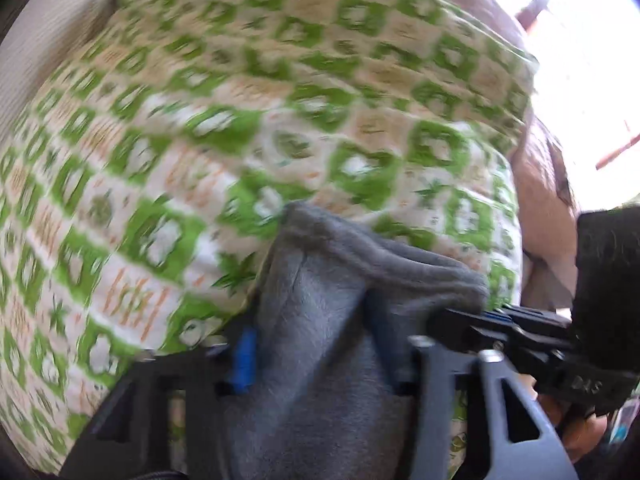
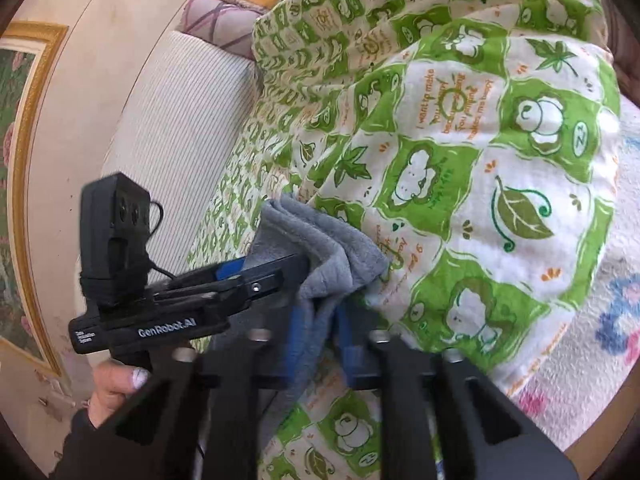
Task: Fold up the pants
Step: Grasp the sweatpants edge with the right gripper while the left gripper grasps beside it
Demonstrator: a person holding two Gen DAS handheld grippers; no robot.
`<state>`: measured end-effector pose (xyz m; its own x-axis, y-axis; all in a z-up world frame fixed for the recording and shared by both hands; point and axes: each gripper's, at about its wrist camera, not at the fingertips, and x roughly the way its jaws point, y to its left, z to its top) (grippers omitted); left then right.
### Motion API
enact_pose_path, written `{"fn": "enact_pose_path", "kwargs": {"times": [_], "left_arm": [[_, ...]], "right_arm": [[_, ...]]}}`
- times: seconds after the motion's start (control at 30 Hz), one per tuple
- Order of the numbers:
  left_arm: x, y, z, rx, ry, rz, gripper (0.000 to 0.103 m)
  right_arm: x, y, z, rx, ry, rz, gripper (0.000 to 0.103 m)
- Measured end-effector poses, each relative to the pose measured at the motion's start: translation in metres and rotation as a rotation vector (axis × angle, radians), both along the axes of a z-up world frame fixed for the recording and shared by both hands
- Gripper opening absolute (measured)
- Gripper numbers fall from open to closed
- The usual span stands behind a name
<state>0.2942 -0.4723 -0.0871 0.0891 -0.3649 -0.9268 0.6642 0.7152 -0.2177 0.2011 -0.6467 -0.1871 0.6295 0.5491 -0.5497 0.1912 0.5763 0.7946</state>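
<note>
The grey fleece pants (image 1: 320,280) lie bunched on a green-and-white frog-print bedcover (image 1: 200,120). My left gripper (image 1: 320,344) points steeply down, shut on a thick fold of the pants that fills the gap between its jaws. In the right wrist view the pants (image 2: 320,240) stand up in folds between both tools. My right gripper (image 2: 320,328) is shut on a thin layer of the grey cloth between its blue pads. The left gripper (image 2: 288,268) comes in from the left, held by a hand (image 2: 116,384), pinching the same bunch. The right gripper (image 1: 452,314) meets the cloth from the right.
The bedcover (image 2: 480,160) is rumpled into ridges. A cream ribbed cushion (image 2: 180,120) and a purple-patterned pillow (image 2: 216,16) lie at the far side. A gold-framed picture (image 2: 20,160) hangs on the wall at left. A brown blanket (image 1: 540,200) lies at right.
</note>
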Motion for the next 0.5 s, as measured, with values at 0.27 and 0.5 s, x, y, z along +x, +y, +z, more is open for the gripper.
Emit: {"fn": "enact_pose_path", "kwargs": {"times": [0.27,0.5], "left_arm": [[0.008,-0.005,0.033,-0.029,-0.05,-0.002,0.013],[0.001,0.034,0.069,-0.179,-0.044,-0.036,0.013]], "right_arm": [[0.0,-0.009,0.023,-0.028,-0.08,-0.072,0.007],[-0.01,-0.004,0.039,-0.026,-0.11,-0.064,0.007]]}}
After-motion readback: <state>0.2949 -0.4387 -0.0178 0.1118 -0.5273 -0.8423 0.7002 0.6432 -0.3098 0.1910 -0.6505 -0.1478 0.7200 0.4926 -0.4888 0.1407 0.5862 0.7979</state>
